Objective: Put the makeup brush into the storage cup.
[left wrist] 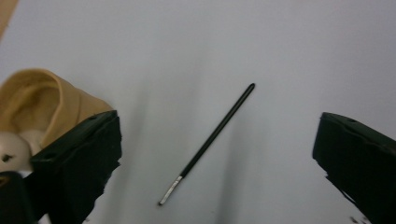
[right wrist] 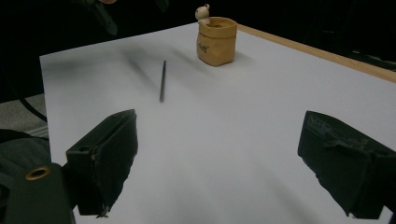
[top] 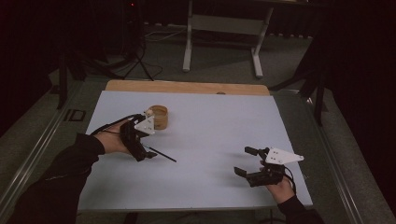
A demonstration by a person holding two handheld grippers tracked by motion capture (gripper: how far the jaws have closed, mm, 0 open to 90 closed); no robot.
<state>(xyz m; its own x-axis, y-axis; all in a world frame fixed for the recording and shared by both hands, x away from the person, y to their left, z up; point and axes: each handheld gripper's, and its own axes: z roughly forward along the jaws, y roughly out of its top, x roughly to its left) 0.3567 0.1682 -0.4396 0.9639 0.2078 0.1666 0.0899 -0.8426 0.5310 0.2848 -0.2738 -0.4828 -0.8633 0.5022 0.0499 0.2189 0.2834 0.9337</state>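
Left gripper [top: 144, 151], jaws spread wide and holding nothing, poised over the near end of a thin black stick [top: 161, 155] that lies flat on the white table sheet [top: 215, 126]. In the left gripper view the stick [left wrist: 210, 140] sits between the two black jaws, apart from both, its long axis running on a diagonal from a pale, silvery tip low and toward the left jaw up to a rounded black end toward the right jaw; the axis is thus oblique to the line on which the jaws close, neither square across it nor along it. Just behind the left jaw stands a tan pouch-shaped holder [left wrist: 42, 105] with a small pale figure [left wrist: 11, 151] at its rim. Right gripper [top: 252, 163], jaws likewise wide and empty, rests well apart near the person's right edge of the sheet; its own view shows the stick [right wrist: 162, 80] far ahead with the holder [right wrist: 215, 41] beyond it. Judgement: the left gripper is by far the nearer, and a clean pinch probably calls for a turn of that hand until the jaws close squarely across the stick
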